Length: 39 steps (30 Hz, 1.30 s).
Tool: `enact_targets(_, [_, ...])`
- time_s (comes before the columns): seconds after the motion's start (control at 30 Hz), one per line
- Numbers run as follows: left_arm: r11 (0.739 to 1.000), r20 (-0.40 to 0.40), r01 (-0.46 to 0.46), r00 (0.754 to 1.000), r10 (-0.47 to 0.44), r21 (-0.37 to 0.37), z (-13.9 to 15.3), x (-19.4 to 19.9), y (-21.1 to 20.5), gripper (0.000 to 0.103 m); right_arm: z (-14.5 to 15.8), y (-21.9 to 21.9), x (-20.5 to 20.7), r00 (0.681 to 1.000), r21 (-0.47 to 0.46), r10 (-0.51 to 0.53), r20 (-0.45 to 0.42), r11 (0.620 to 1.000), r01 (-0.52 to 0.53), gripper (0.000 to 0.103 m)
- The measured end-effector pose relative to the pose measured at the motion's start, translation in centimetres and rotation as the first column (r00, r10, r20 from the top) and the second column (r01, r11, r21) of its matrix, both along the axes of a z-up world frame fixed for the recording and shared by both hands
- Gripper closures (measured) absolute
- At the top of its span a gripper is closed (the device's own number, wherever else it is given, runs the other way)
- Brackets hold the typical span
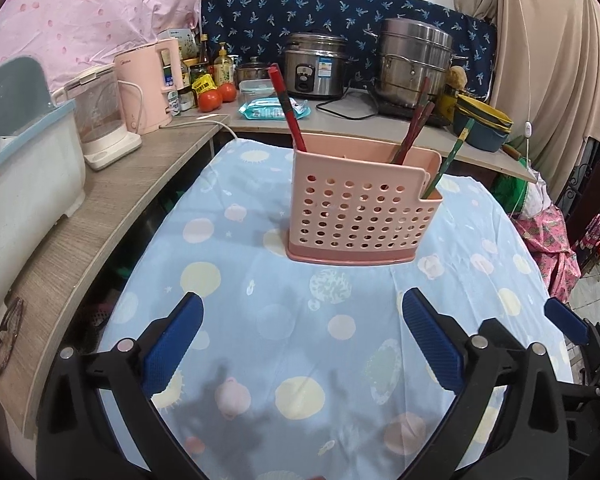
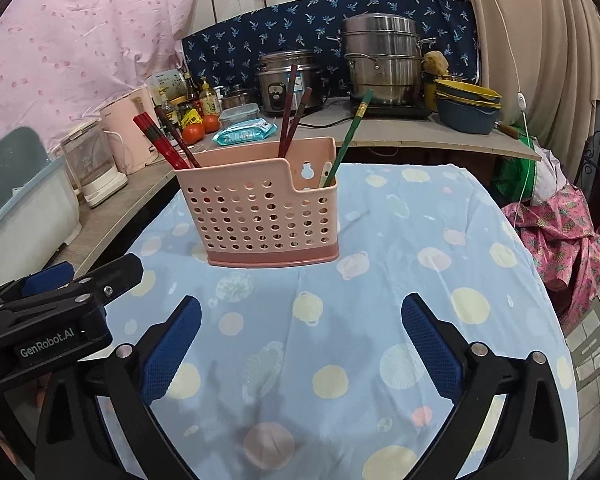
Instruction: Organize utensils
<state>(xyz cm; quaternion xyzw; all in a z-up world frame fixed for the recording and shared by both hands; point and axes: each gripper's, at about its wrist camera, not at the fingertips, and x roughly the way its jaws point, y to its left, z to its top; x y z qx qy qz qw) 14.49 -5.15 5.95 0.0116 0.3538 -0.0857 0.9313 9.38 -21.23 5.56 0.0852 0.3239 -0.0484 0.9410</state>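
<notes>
Right wrist view is showing chopsticks (image 2: pixel 288 114) already standing in the pink holder (image 2: pixel 256 216) at frame centre; both grippers' fingers (image 2: pixel 172 344) are gaping empty, nothing loose remaining on the surface (image 2: pixel 400 280).

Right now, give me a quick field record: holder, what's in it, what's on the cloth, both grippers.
holder: pink perforated utensil holder, upright on the blue patterned cloth
left end: red chopsticks, leaning left
middle: dark red chopsticks
low right compartment: green-handled utensil, leaning right
loose utensils on cloth: none visible
left gripper: open, empty
right gripper: open, empty
</notes>
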Motion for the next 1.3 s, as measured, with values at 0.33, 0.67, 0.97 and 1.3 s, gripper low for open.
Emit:
enact_targets(0.33, [0.999,-0.013,-0.015,1.000,0.015,0.030,-0.9,-0.6,0.1,0.008,-0.7,-0.6,-1.0,0.999,-0.032,-0.046,-0.013,0.998,0.046,0.006])
enact_targets(0.67, [0.999,-0.020,-0.023,1.000,0.024,0.042,-1.3,-0.8,0.0,0.008,-1.2,0.2,-1.4,0.999,-0.053,-0.039,-0.025,0.998,0.037,0.006])
enact_targets(0.97, [0.999,-0.022,-0.016,1.000,0.017,0.049,-1.6,-1.1,-0.1,0.008,-1.2,0.9,-1.6,0.999,-0.086,-0.039,-0.022,0.996,0.037,0.006])
enact_targets(1.3, [0.998,-0.031,-0.039,0.999,0.040,0.047,-1.9,-0.9,0.5,0.008,-1.4,1.0,-1.5,0.998,-0.077,-0.051,-0.036,0.996,0.048,0.006])
